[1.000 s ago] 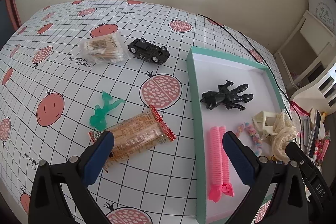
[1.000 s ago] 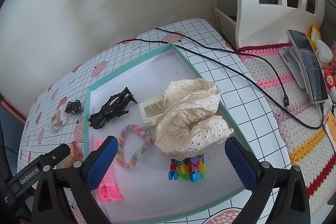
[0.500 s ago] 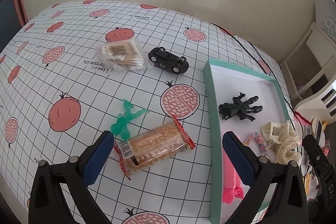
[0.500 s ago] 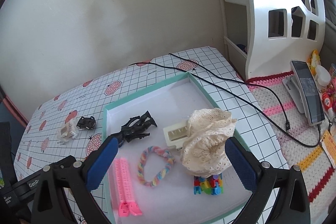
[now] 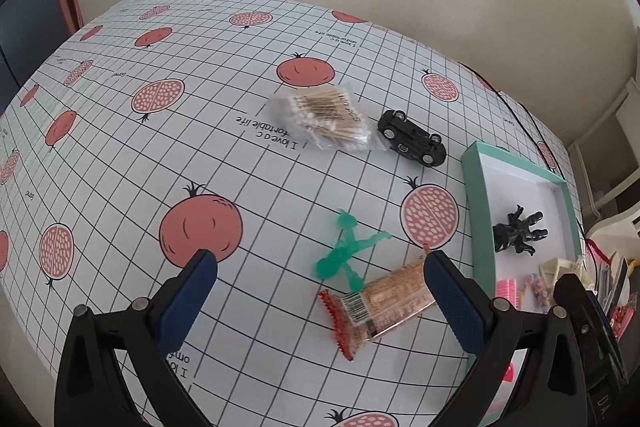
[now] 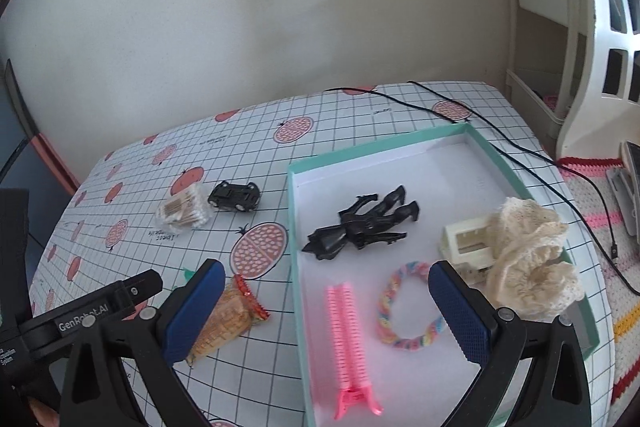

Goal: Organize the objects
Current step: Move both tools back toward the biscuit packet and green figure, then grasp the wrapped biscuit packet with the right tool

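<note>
The left tongs (image 5: 318,281) hang wide and empty above the tabletop (image 5: 120,163), and the snack packet (image 5: 380,303) lies just ahead, toward their right-hand finger, its long axis slanting across the gap, with the green figure (image 5: 346,247) touching its far end. The right tongs (image 6: 326,301), also wide and empty, hover over the teal tray (image 6: 298,267), so I judge the left is nearer the packet; both tilt down at the tabletop.
</note>
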Motion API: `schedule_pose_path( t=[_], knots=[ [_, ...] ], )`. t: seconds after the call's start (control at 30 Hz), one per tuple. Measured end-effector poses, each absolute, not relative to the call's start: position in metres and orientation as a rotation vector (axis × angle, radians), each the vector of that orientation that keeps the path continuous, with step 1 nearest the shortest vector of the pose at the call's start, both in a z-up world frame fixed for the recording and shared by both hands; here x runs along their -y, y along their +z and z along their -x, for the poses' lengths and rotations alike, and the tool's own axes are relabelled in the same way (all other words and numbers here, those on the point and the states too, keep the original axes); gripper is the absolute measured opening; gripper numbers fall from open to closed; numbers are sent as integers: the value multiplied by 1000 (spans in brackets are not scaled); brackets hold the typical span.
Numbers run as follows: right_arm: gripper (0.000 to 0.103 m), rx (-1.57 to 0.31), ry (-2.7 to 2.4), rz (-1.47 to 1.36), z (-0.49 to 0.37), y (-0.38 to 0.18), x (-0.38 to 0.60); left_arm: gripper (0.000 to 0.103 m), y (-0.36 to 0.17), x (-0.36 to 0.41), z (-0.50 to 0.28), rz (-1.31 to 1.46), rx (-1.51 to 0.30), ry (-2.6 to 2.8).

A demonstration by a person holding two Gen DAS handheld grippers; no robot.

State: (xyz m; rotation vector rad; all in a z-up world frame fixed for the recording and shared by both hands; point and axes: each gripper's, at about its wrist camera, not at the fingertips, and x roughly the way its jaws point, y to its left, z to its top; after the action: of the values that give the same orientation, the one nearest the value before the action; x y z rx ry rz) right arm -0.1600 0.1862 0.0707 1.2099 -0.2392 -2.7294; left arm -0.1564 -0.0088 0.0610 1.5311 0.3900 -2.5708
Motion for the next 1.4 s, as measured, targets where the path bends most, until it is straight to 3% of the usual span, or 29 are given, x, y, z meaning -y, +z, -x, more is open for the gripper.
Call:
schedule_pose_path(
  t=[0.4, 0.93, 1.23, 1.4],
  knots=[
    [103, 121, -2595, -1312, 166, 47, -116, 103, 56, 62, 158, -1518, -477, -2480],
    [103, 180, -2550, -1479, 177, 15, -89, 103, 42, 79, 159, -1561, -511, -2418],
    [103, 342, -2532, -1561, 183, 1, -95, 103, 39, 76, 160, -1577, -497, -2419],
    [102, 302, -2557, -1585, 185, -2, -90, 103, 36, 76, 161, -1585, -489, -2410]
  ],
)
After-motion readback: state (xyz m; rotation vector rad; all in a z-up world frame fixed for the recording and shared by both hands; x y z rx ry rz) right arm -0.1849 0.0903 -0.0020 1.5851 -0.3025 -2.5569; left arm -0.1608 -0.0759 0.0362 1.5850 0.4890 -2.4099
